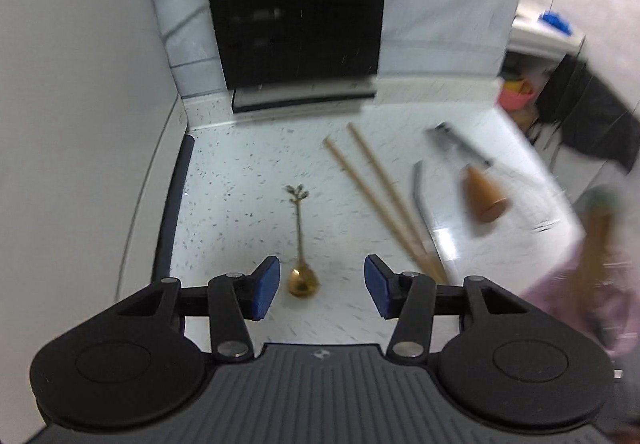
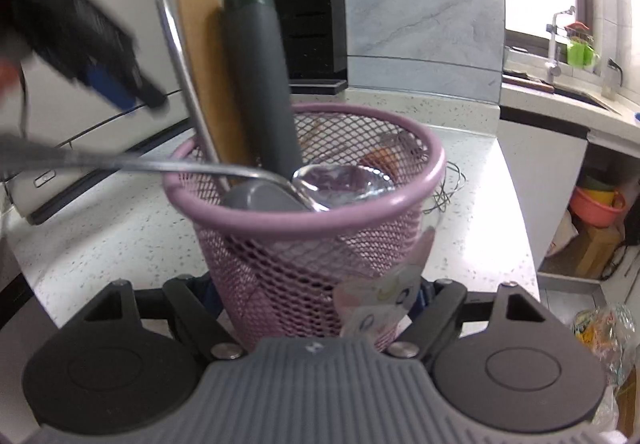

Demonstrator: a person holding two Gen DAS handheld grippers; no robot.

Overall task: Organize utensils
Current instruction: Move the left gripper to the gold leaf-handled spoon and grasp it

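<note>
My left gripper is open and empty, low over the speckled counter. A small gold spoon lies between its blue pads, bowl toward me. A pair of wooden chopsticks, a bent metal straw and a wood-handled tool lie to the right. My right gripper is shut on a pink mesh basket. It holds a grey spatula, a wooden handle, a metal straw and a steel ladle. The left gripper shows blurred at upper left.
A black knife block stands against the marble wall at the back. A white appliance borders the counter on the left. A wire whisk lies behind the basket. The counter edge drops off on the right, with pink bowls below.
</note>
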